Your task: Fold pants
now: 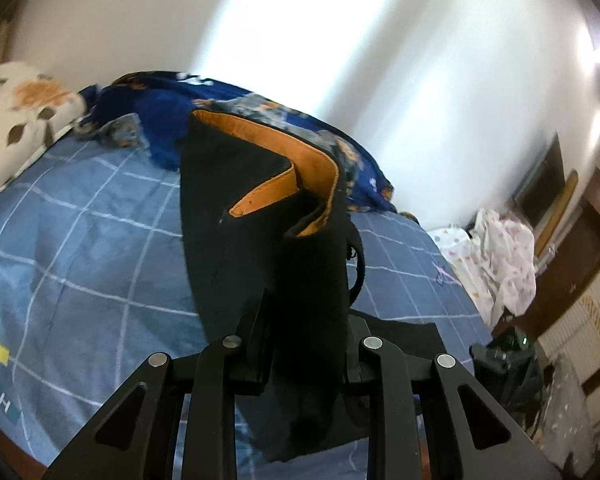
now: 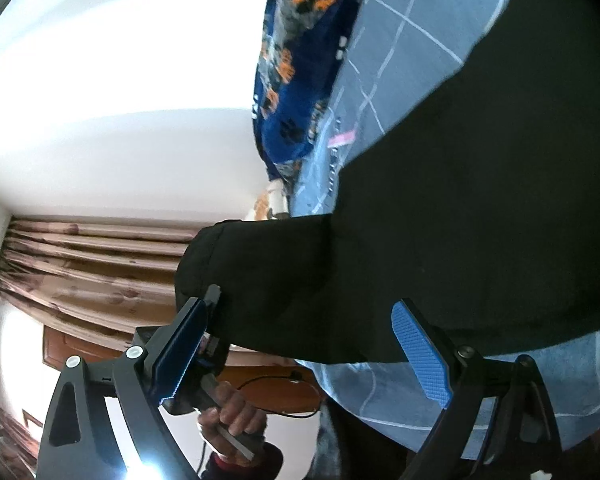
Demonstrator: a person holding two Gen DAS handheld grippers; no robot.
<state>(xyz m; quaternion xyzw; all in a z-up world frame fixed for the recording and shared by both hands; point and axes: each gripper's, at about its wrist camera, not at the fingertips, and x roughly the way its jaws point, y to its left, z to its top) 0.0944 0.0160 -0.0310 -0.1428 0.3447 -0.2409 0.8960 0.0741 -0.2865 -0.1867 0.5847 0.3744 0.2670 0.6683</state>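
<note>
The black pants (image 1: 260, 220) with an orange inner waistband hang bunched in my left gripper (image 1: 306, 344), which is shut on the cloth and holds it above the blue checked bed sheet (image 1: 80, 232). In the right wrist view the pants (image 2: 480, 208) spread as a wide black sheet across the bed (image 2: 400, 20). My right gripper (image 2: 300, 344) is open, its blue pads (image 2: 420, 356) apart just below the pants' edge, holding nothing. The left gripper and the hand holding it show there, clamped on a pant end (image 2: 208, 304).
A dark blue patterned blanket (image 1: 160, 112) lies bunched along the bed's far side by the white wall. A patterned pillow (image 1: 16, 108) sits at the left. Pale clothes (image 1: 504, 264) pile beside the bed at the right. Brown curtains (image 2: 80, 272) hang behind.
</note>
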